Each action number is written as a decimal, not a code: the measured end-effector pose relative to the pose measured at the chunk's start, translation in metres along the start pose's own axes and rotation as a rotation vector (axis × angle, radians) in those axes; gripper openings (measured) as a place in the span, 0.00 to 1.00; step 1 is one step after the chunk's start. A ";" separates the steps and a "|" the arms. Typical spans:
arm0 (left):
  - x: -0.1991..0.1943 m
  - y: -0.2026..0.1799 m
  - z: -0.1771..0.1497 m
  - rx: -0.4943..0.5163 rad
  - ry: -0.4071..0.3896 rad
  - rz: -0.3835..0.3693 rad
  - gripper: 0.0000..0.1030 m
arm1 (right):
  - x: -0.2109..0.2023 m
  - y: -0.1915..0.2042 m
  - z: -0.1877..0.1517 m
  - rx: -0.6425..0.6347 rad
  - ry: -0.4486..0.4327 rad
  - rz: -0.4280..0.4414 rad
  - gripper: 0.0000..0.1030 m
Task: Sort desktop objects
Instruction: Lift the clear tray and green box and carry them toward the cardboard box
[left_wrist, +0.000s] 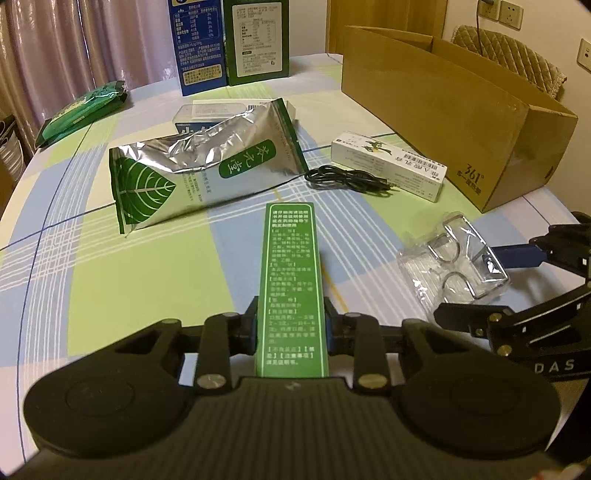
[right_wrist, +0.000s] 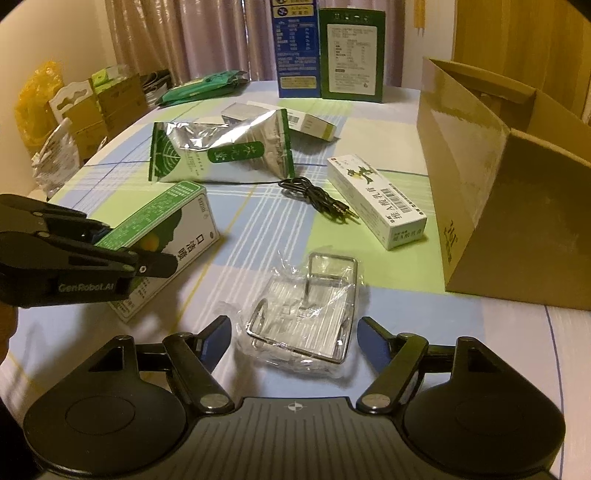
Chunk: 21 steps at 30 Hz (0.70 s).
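My left gripper (left_wrist: 291, 326) is shut on a long green medicine box (left_wrist: 291, 280), which sticks out forward between its fingers. In the right wrist view that green-and-white box (right_wrist: 173, 236) lies low over the checked tablecloth with the left gripper (right_wrist: 122, 251) clamped on its near end. My right gripper (right_wrist: 295, 341) is open, its blue pads (right_wrist: 218, 339) standing on either side of a clear plastic packet with a bent metal wire rack (right_wrist: 303, 317), not touching it. The same packet (left_wrist: 454, 258) shows at the right of the left wrist view.
An open cardboard box (right_wrist: 509, 192) stands at the right. A silver foil bag with a green leaf (right_wrist: 221, 155), a white carton (right_wrist: 376, 199) and a black cable (right_wrist: 314, 195) lie mid-table. Tall blue (right_wrist: 295, 48) and green (right_wrist: 351, 51) cartons stand at the back.
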<state>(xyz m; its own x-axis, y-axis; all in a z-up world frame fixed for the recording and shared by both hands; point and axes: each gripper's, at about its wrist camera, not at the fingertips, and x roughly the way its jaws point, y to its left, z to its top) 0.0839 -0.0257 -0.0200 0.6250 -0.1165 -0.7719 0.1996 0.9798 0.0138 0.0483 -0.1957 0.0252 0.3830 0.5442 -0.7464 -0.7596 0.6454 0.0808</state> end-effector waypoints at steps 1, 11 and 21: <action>0.000 0.000 0.000 0.001 0.001 0.000 0.25 | 0.001 -0.001 0.000 0.005 0.000 -0.001 0.70; -0.001 -0.001 0.000 0.014 0.004 -0.009 0.25 | 0.001 -0.001 0.002 0.012 -0.005 -0.022 0.51; -0.012 -0.003 0.005 -0.013 -0.023 -0.024 0.25 | -0.007 0.000 0.006 -0.007 -0.053 -0.050 0.51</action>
<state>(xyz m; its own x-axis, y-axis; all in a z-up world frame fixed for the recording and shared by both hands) 0.0801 -0.0284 -0.0077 0.6378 -0.1433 -0.7568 0.2049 0.9787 -0.0126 0.0486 -0.1970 0.0344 0.4479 0.5386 -0.7136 -0.7424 0.6688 0.0388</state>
